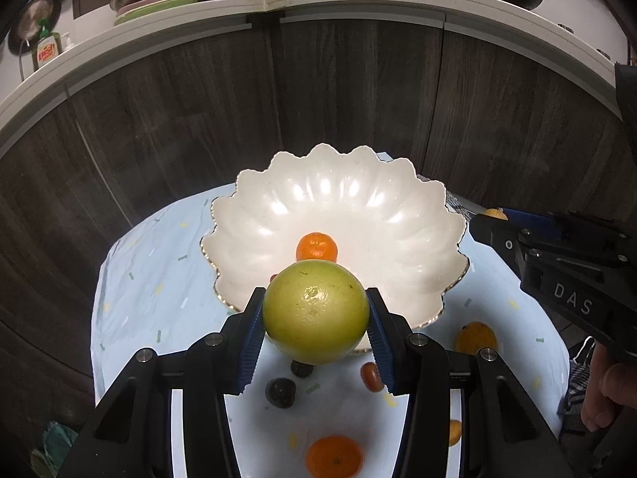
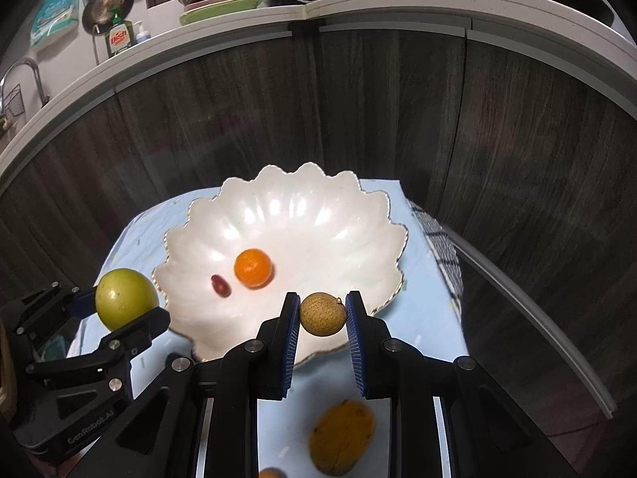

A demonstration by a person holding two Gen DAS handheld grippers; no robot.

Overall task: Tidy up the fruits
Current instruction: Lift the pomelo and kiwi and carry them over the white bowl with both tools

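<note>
**Both claws loaded at the rim of the bowl**

The left gripper [image 1: 315,320] has its blue pads pinched on a big green-yellow citrus [image 1: 315,311], one pad on each flank, and holds it up off the cloth, right in front of the near rim of the scalloped white bowl [image 1: 278,199]. In the right wrist view that same fruit [image 2: 125,298] hangs just outside the bowl's left edge.

Over to the right gripper [image 2: 322,314]: jaws drawn close together, nipping a small tan, rough-skinned round fruit [image 2: 322,314] between the pads, just over the near edge of the bowl [image 2: 318,215].

Inside the bowl sit two pieces: a small orange mandarin [image 2: 253,267] near the middle and, just to its left, a little dark red fruit [image 2: 220,285]. They lie close but apart.

Plenty waits on the pale blue tablecloth [image 1: 151,279] on the near side of the bowl: another mandarin [image 1: 334,458], blurred, low in the left wrist view; two dark round fruits [image 1: 280,392] side by side; a small red one [image 1: 372,376] beside the left claw's right pad; and a speckled yellow-orange fruit [image 2: 341,436] on the cloth below the right claw. A hand [image 1: 605,390] grips the right tool's handle at the edge of the left wrist view.
</note>
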